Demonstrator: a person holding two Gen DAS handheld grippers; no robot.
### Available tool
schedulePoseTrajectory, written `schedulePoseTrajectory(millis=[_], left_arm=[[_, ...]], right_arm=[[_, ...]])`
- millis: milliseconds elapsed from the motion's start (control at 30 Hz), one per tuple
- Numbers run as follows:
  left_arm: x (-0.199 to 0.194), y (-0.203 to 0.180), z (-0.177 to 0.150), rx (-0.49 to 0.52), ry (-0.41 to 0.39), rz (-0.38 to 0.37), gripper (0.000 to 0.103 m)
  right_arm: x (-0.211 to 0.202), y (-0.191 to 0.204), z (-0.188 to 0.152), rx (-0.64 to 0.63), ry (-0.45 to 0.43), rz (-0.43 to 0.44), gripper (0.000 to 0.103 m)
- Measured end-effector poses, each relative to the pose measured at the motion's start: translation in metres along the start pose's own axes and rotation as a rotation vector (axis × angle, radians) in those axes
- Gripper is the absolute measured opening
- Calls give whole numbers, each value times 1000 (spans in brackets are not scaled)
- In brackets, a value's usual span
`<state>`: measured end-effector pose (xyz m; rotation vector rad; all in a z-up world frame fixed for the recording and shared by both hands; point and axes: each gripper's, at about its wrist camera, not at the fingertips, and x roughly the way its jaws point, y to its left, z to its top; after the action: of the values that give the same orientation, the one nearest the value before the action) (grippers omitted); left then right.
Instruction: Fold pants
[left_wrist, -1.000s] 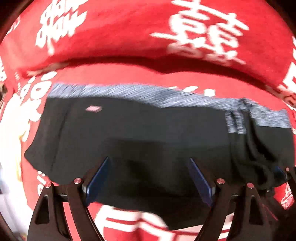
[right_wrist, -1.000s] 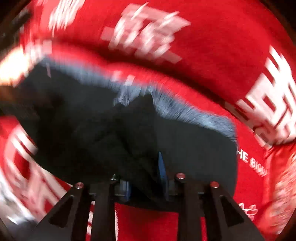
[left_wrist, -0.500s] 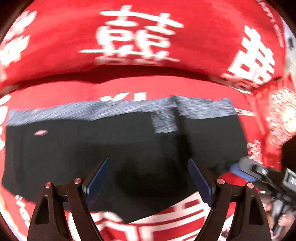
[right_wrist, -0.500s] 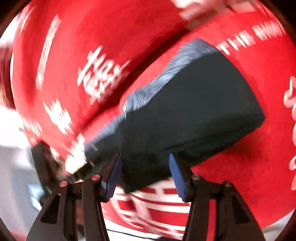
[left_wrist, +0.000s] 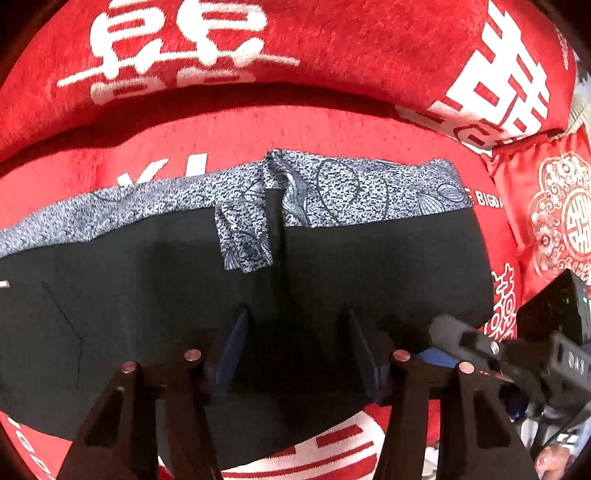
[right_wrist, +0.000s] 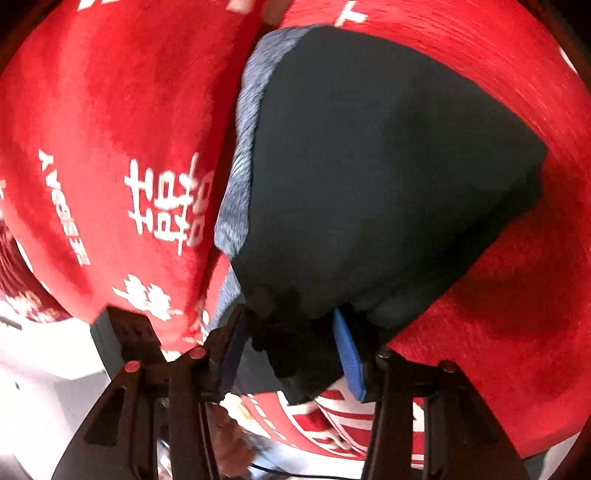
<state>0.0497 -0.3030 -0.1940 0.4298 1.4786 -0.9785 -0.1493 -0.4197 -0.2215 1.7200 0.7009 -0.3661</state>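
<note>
Both sets of tongs stand spread: the left tongs (left_wrist: 295, 354) over the black pants (left_wrist: 147, 314), the right tongs (right_wrist: 288, 354) seemingly astride a folded edge, though blur hides contact. The pants lie half folded on the red sofa (left_wrist: 295, 125); soft, limp cloth, best pinched at hem corners. No containers show.

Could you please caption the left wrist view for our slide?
Open left tool over black pants on red blanket.

Over the black pants (left_wrist: 369, 273), the left gripper (left_wrist: 295, 350) hangs with its blue-padded jaws spread wide above the near hem, while the right gripper (right_wrist: 291, 347), low at the pants' right edge, has its jaws parted around a fold.
</note>
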Motion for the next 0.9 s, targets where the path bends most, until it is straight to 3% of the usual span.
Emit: schedulePoseTrajectory(millis=[33, 67, 133, 200, 333, 433, 567, 633, 667, 733, 767, 833, 900], left_arm=[[-1, -2, 0, 4, -4, 1, 48], [-3, -3, 0, 8, -7, 8, 44], [-13, -7, 1, 18, -22, 22, 39], [-27, -8, 0, 21, -48, 15, 39], [-46, -7, -22, 37, -68, 43, 40], [-28, 5, -42, 9, -24, 123, 40], [-30, 14, -41, -36, -57, 141, 47], [-38, 13, -36, -14, -85, 179, 47], [-40, 12, -33, -7, -93, 192, 47], [-49, 12, -24, -5, -104, 202, 47], [-54, 11, -19, -7, -112, 204, 47], [-63, 9, -11, -5, -128, 202, 47], [-67, 3, -5, 0, -137, 194, 47]], right_arm=[[-1, -3, 2, 20, -7, 9, 32], [0, -6, 6, 41, -11, 13, 5], [3, -5, 13, 35, 0, -16, 5], [-3, 12, 13, -40, 10, 8, 5], [-15, 40, -10, -205, 100, -41, 5], [2, 29, -22, -237, 156, -150, 5], [20, 9, -12, -207, 169, -176, 5], [22, 14, -7, -239, 199, -187, 7], [20, 19, -7, -281, 227, -207, 13], [14, 36, -10, -371, 284, -242, 35], [8, 49, -12, -427, 310, -246, 52], [-16, 78, -7, -539, 287, -201, 55], [-42, 94, 10, -608, 208, -180, 55]])
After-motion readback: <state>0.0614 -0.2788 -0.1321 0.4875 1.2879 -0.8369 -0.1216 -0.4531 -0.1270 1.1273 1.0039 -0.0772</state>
